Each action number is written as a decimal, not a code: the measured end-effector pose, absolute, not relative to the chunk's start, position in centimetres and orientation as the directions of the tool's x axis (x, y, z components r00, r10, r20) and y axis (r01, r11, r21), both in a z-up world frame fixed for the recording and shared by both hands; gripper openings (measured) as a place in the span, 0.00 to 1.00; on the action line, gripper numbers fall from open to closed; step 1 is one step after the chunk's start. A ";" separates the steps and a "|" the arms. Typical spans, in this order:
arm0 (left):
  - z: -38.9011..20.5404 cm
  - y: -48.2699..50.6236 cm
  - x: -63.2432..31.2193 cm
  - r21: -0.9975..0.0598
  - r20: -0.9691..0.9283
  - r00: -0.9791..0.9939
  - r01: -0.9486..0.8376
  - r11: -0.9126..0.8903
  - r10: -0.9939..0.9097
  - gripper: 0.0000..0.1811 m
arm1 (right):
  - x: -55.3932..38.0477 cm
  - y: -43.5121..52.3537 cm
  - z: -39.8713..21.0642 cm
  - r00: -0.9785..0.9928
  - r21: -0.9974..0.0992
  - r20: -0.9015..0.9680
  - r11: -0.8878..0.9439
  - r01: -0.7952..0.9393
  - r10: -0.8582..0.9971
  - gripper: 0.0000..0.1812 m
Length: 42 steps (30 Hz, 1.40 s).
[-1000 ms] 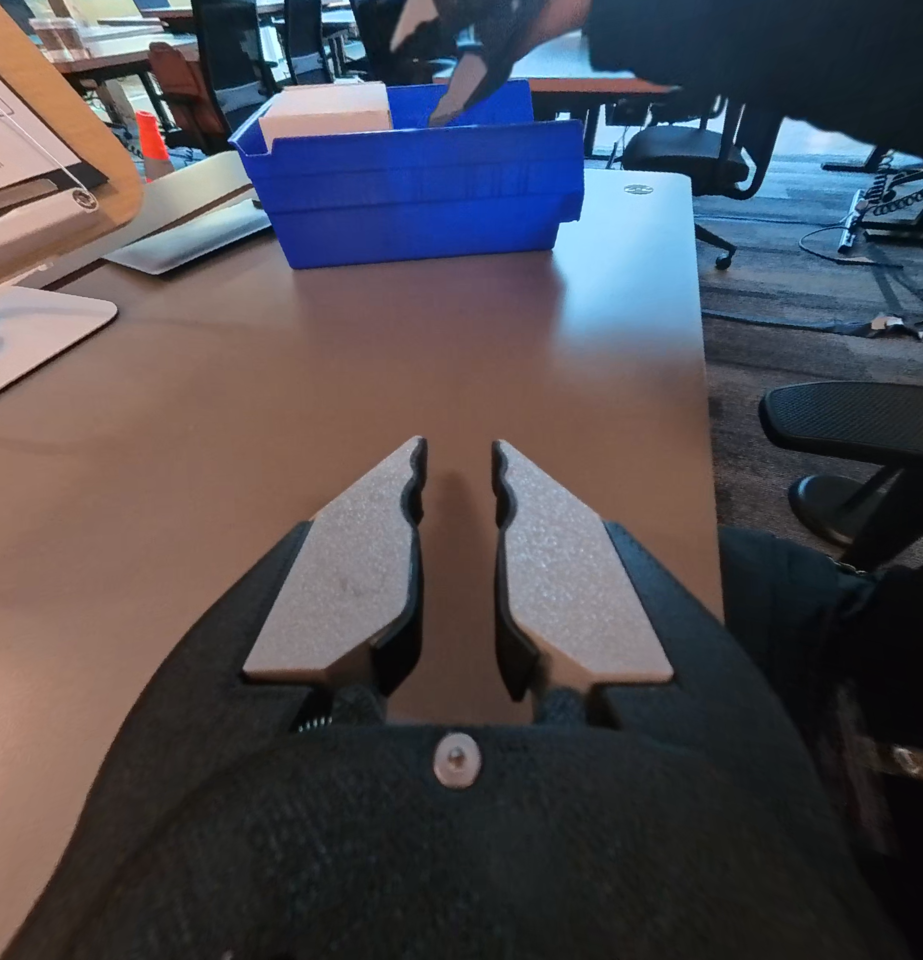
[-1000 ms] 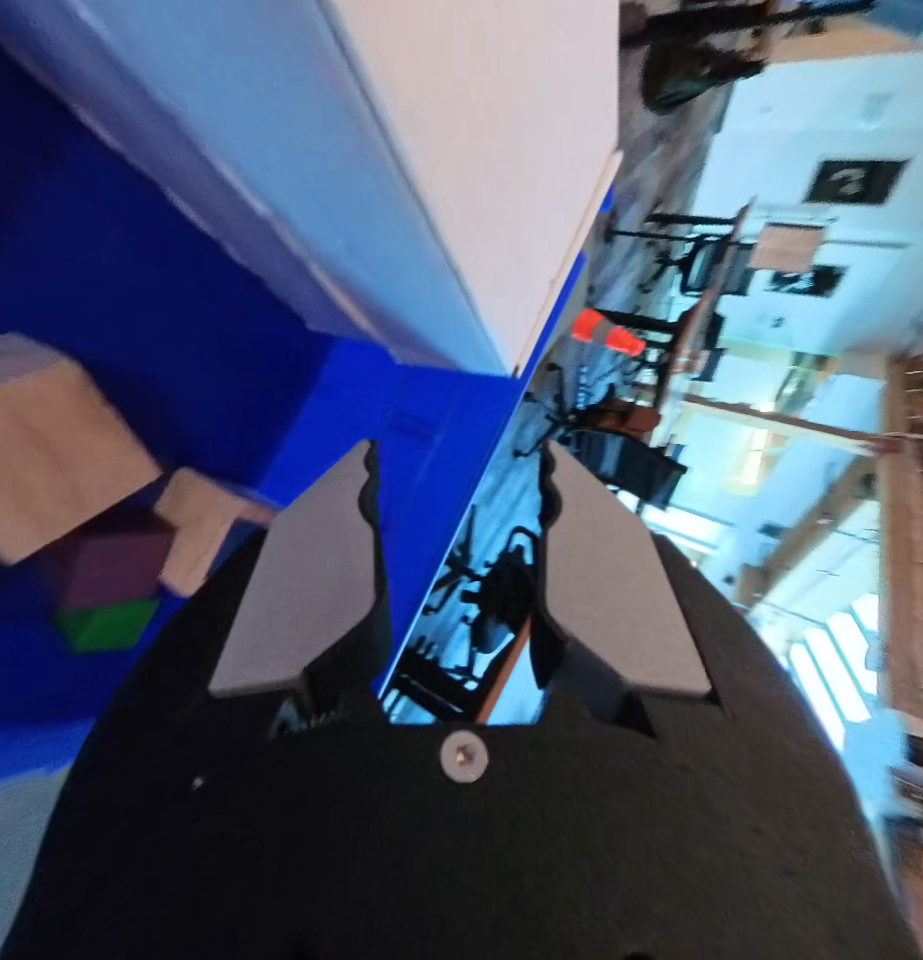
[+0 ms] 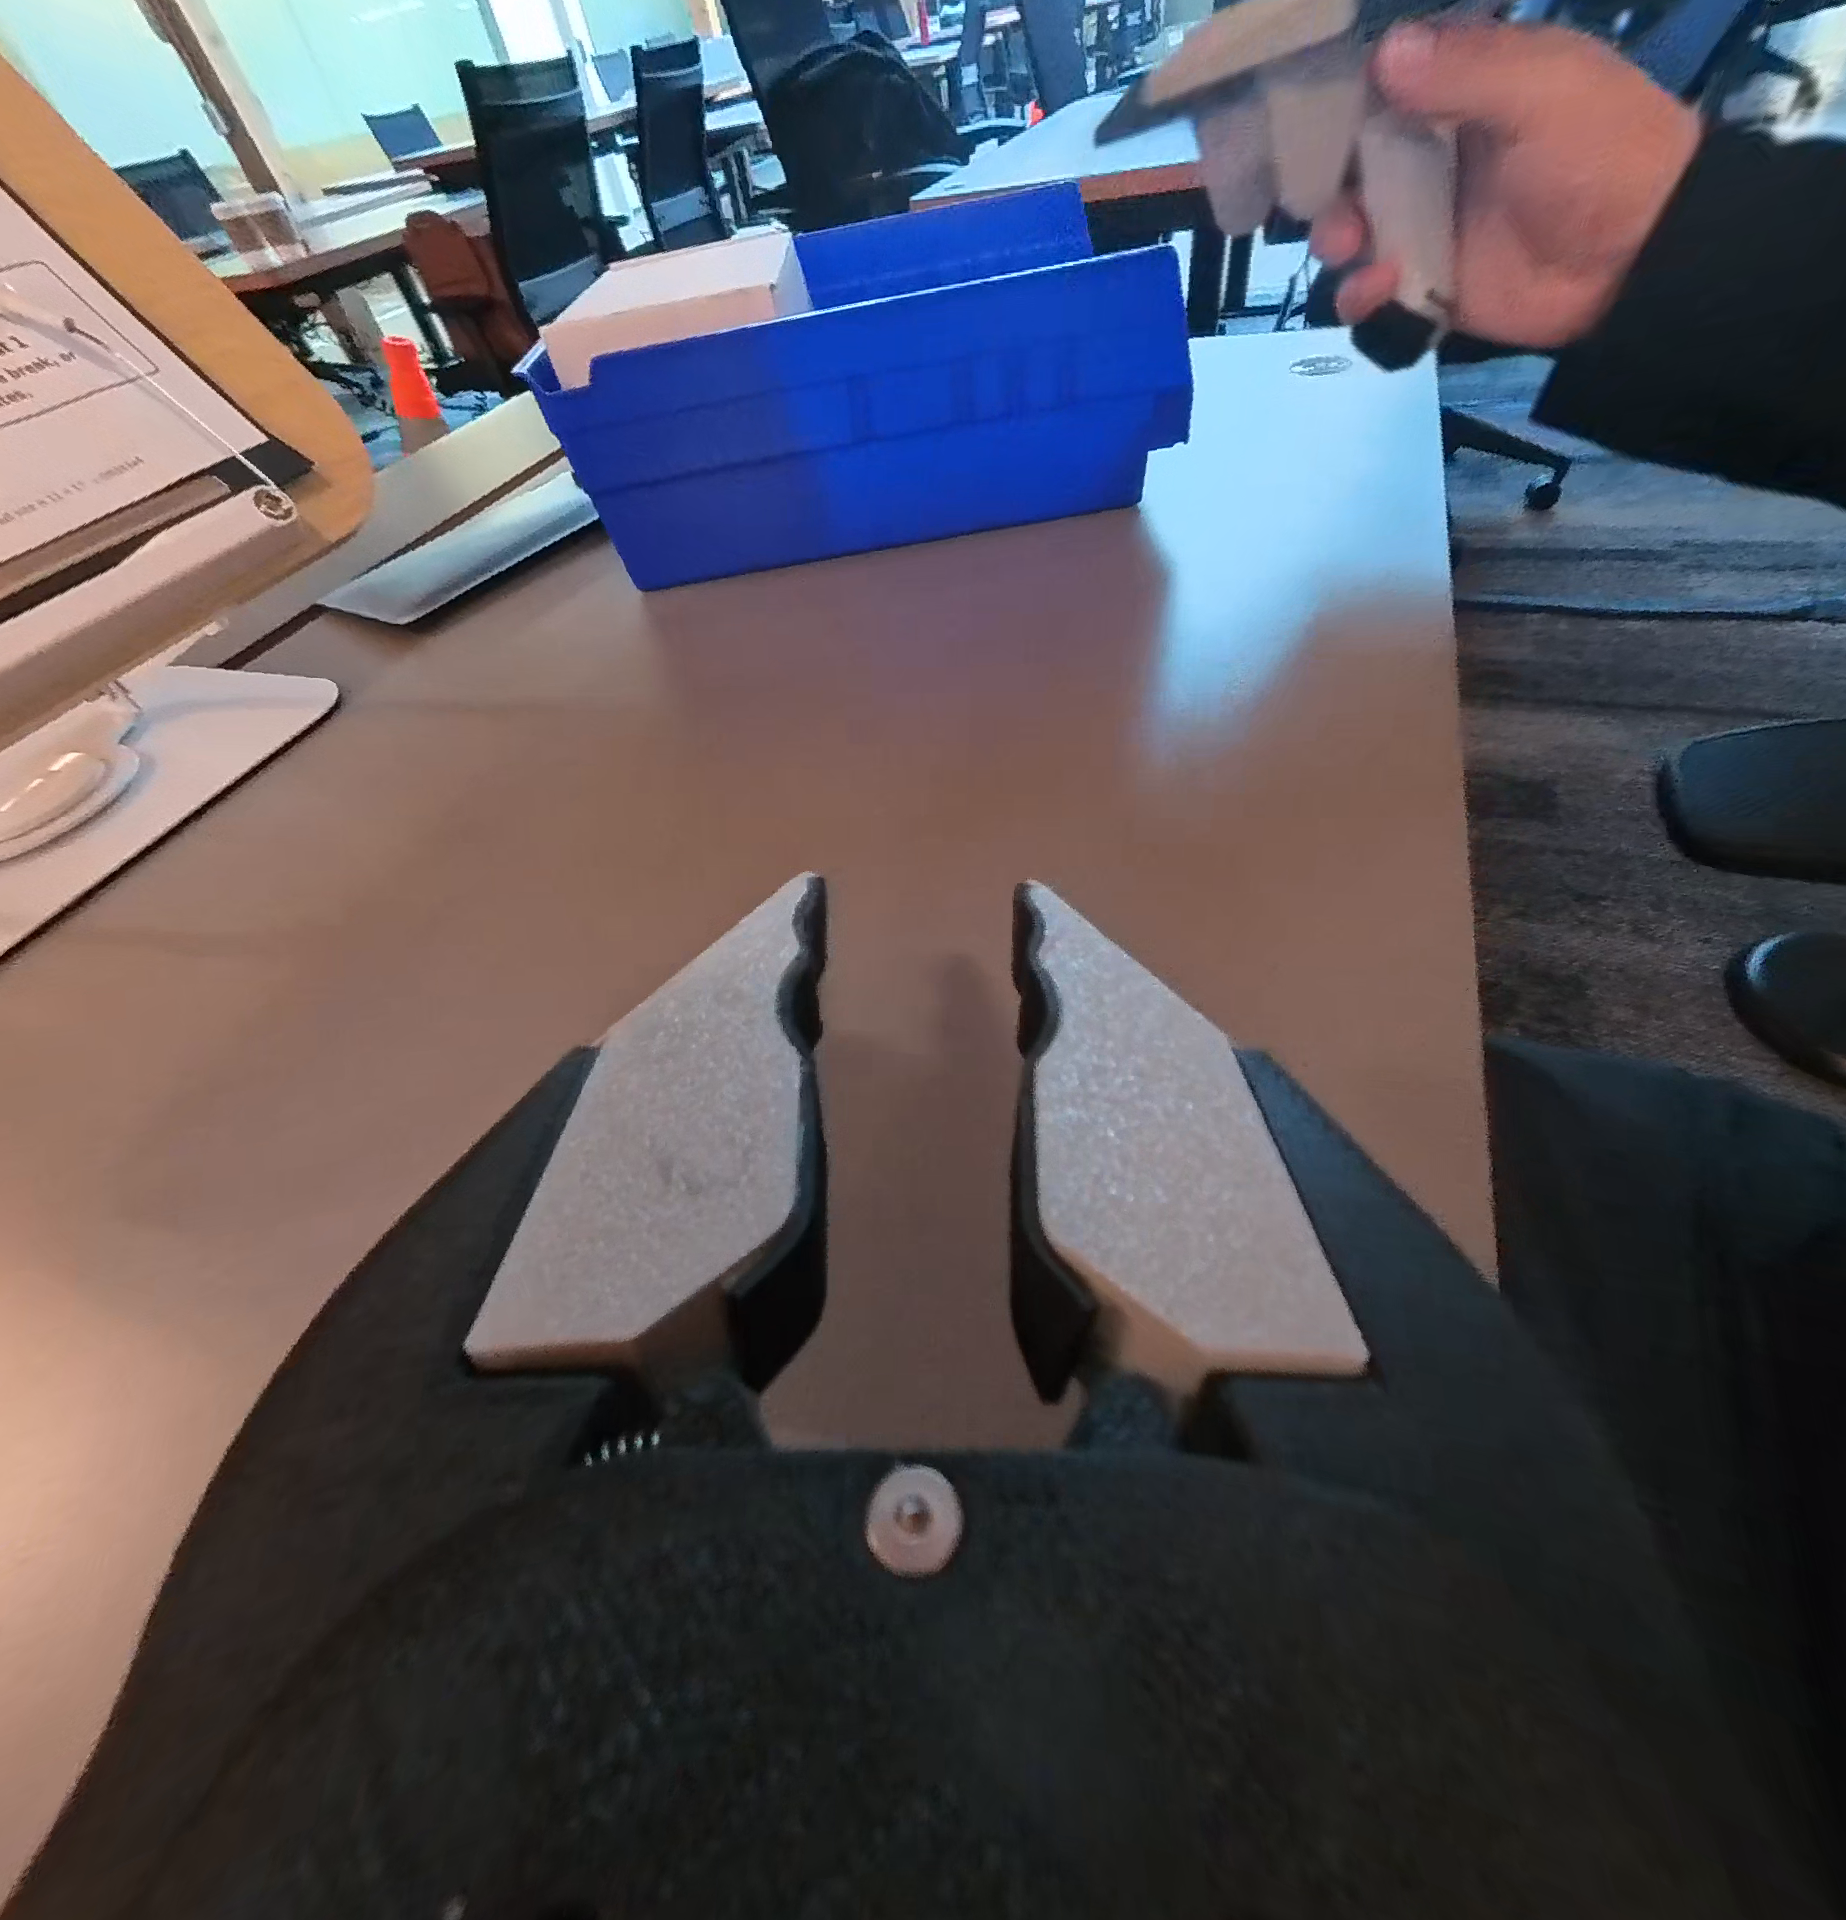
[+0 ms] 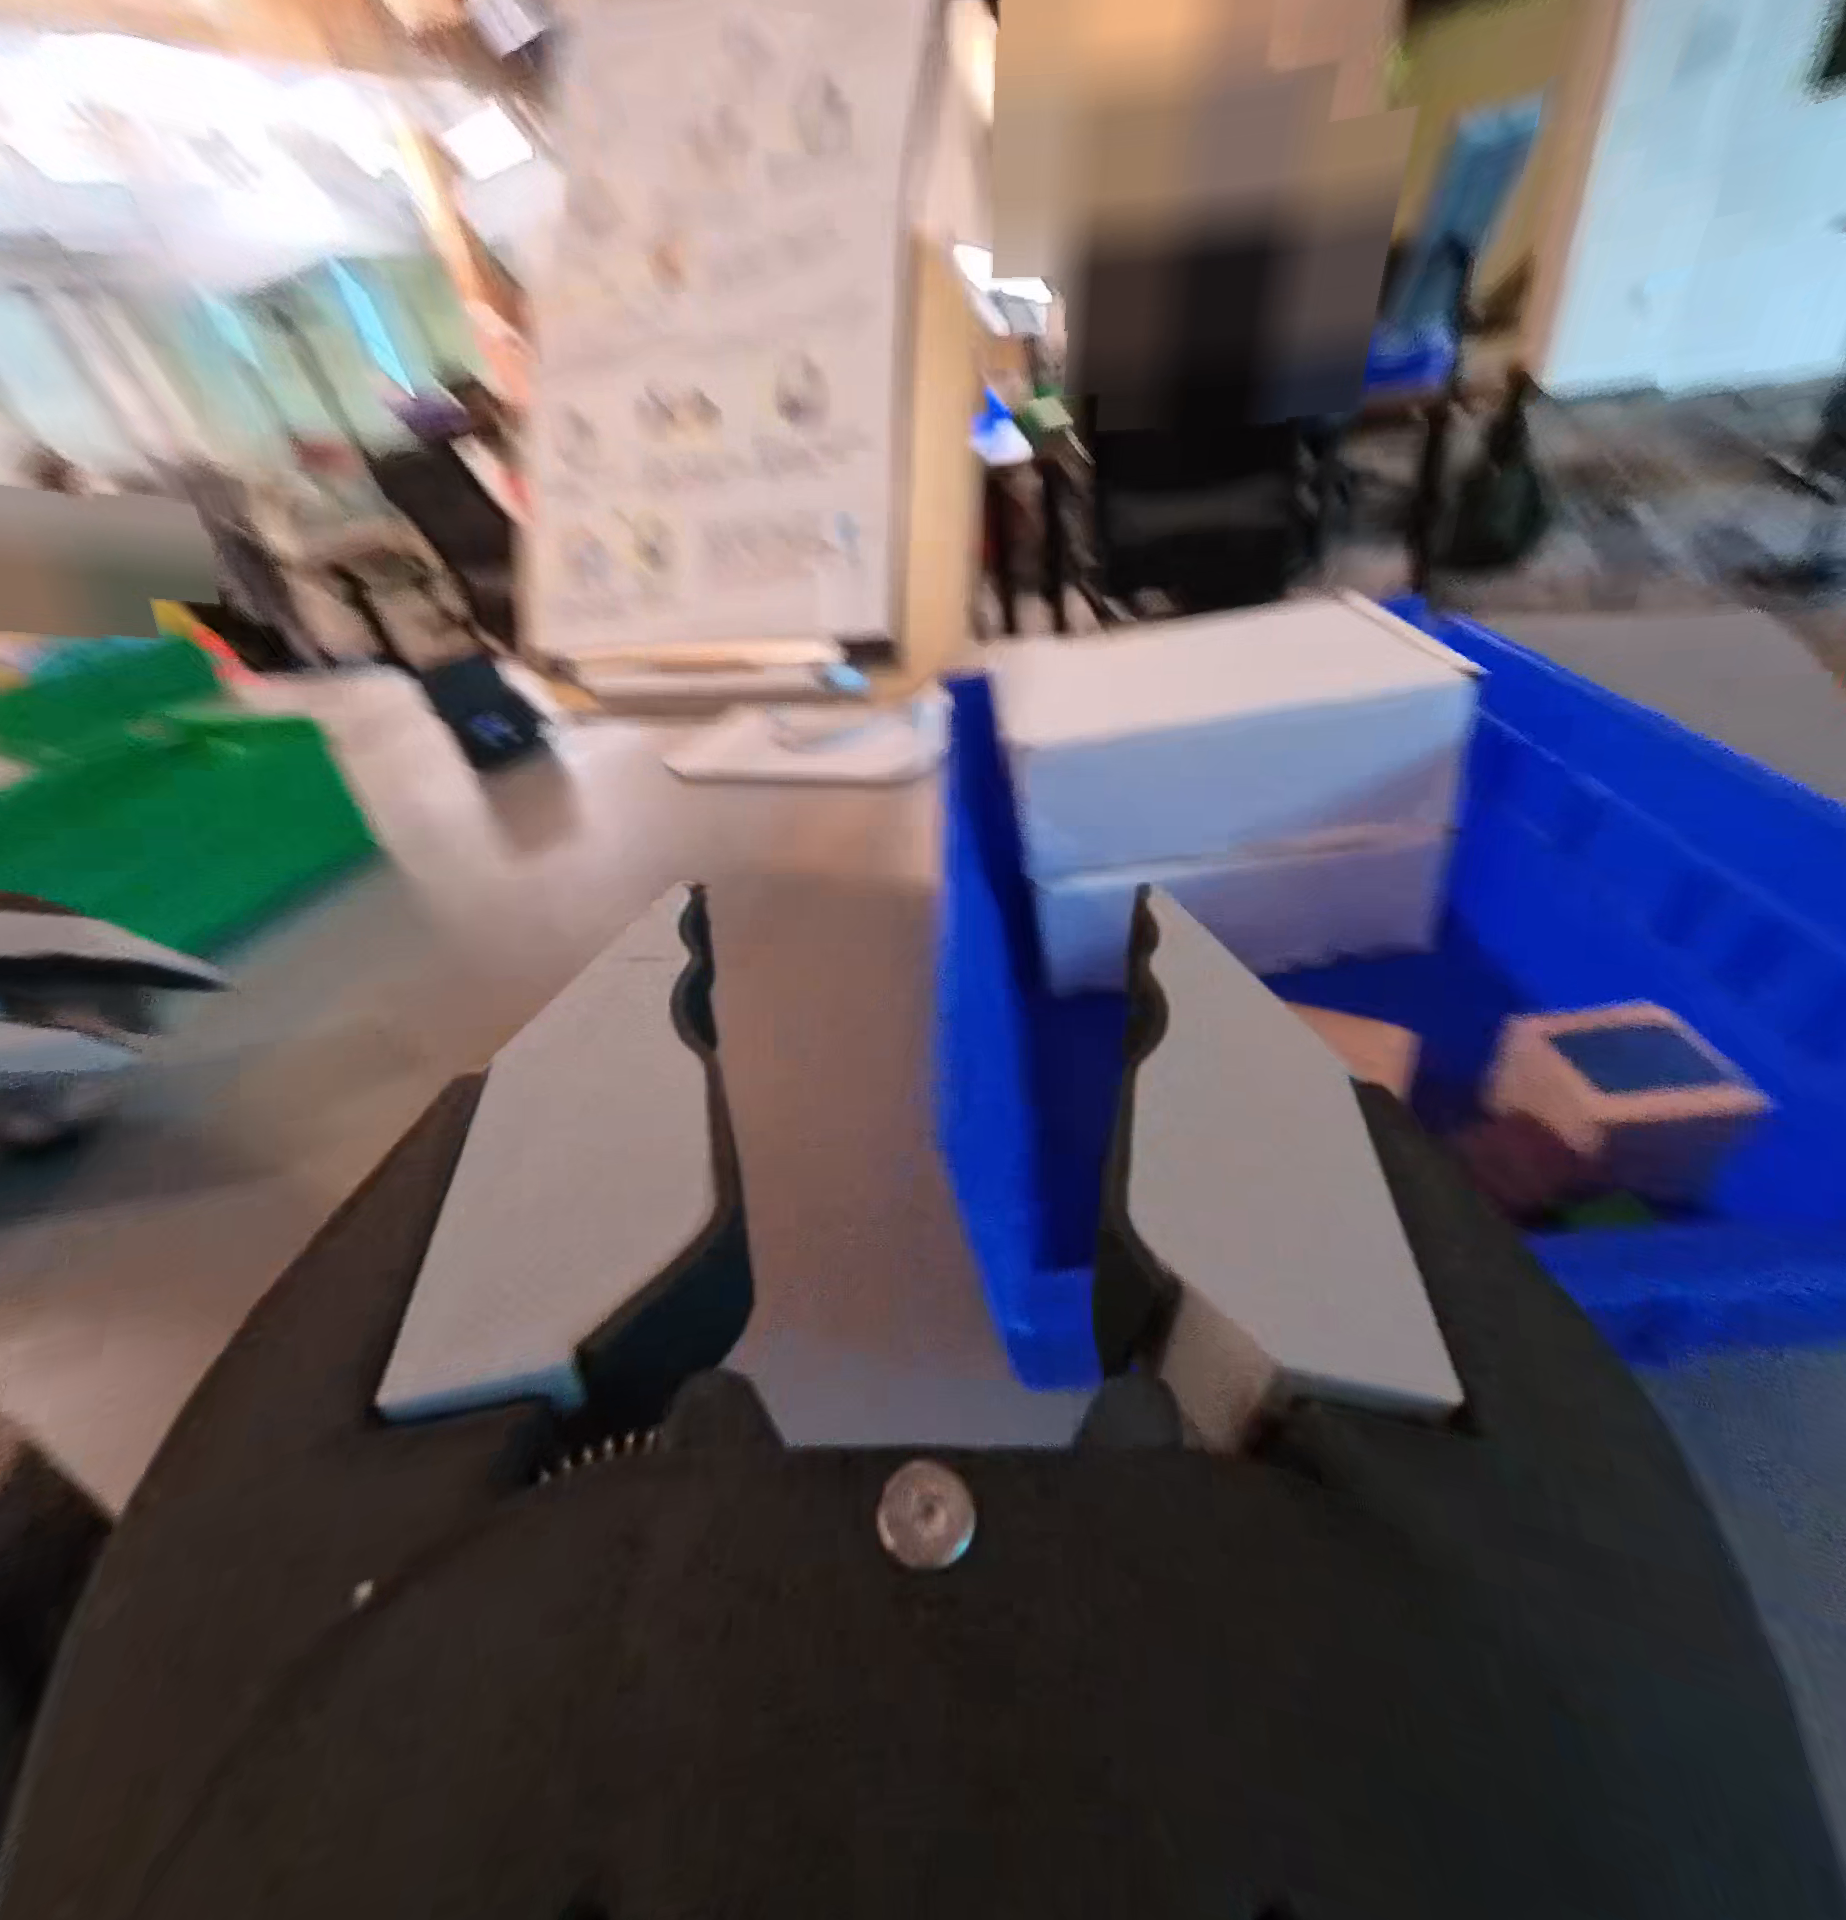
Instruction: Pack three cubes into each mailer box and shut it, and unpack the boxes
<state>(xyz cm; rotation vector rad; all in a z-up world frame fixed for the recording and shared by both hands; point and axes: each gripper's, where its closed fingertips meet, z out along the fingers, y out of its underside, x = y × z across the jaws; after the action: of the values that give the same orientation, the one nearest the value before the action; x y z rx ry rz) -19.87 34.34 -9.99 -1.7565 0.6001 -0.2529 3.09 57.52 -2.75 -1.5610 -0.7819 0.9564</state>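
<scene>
Cube, seemingly blue-topped, inside bin in right view only, both hand-held grippers released.

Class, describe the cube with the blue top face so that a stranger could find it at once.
Find the blue bin on the brown table. White mailer boxes fill one end; the cube lies at the other, pale-edged with a blue top.

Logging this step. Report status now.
Left hand-held gripper open, empty, over table. Right hand-held gripper open, empty, beside bin. Boxes and cube in bin. Nothing blocking.
</scene>
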 end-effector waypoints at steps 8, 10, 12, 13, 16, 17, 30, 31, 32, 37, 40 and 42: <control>-9.3 34.6 -21.0 -0.966 -0.121 0.881 -0.211 -0.152 -0.457 0.21 | 0.9 56.9 -6.4 0.607 -0.980 0.129 0.008 0.198 0.784 0.48; -9.5 34.7 -21.0 -0.962 -0.115 0.883 -0.212 -0.169 -0.456 0.21 | 0.4 57.6 -7.3 0.629 -0.962 0.218 0.057 0.266 0.746 0.46; -9.9 34.9 -21.0 -0.956 -0.110 0.883 -0.219 -0.193 -0.456 0.21 | -0.4 57.9 -8.3 0.624 -0.957 0.231 0.059 0.283 0.746 0.44; -10.1 35.0 -20.9 -0.953 -0.107 0.882 -0.222 -0.205 -0.459 0.21 | -0.8 58.1 -8.7 0.621 -0.955 0.229 0.051 0.291 0.750 0.41; -10.3 35.1 -20.9 -0.950 -0.102 0.882 -0.223 -0.217 -0.461 0.21 | -1.1 59.1 -8.3 0.654 -0.968 0.195 0.036 0.248 0.731 0.38; -10.2 35.1 -21.0 -0.952 -0.100 0.885 -0.218 -0.215 -0.455 0.21 | -1.3 59.3 -8.1 0.649 -0.976 0.164 0.025 0.218 0.743 0.38; -10.3 35.2 -21.7 -0.948 -0.118 0.906 -0.224 -0.225 -0.406 0.21 | -1.1 59.5 -7.4 0.687 -0.978 0.187 0.068 0.197 0.702 0.33; -10.3 35.2 -21.7 -0.948 -0.119 0.907 -0.224 -0.224 -0.404 0.21 | -1.1 59.5 -7.4 0.691 -0.977 0.193 0.070 0.202 0.697 0.33; -10.3 35.2 -21.7 -0.948 -0.119 0.906 -0.225 -0.224 -0.405 0.21 | -1.1 59.5 -7.5 0.692 -0.976 0.195 0.071 0.205 0.695 0.33; -10.5 35.2 -21.6 -0.943 -0.136 0.904 -0.243 -0.226 -0.405 0.21 | -1.1 59.5 -7.4 0.688 -0.979 0.182 0.064 0.193 0.702 0.31; -10.7 35.2 -21.5 -0.935 -0.164 0.904 -0.269 -0.229 -0.394 0.21 | -1.0 59.5 -7.6 0.694 -0.978 0.179 0.051 0.201 0.697 0.32; -10.8 35.1 -21.3 -0.930 -0.183 0.898 -0.290 -0.226 -0.399 0.21 | -0.9 59.5 -7.7 0.698 -0.978 0.176 0.043 0.204 0.694 0.32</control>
<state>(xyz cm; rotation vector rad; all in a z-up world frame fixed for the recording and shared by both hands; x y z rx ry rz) -21.34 35.13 -10.79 -1.8258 0.5148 -0.1097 -0.94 59.50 -7.72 -1.5171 -0.7712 0.4378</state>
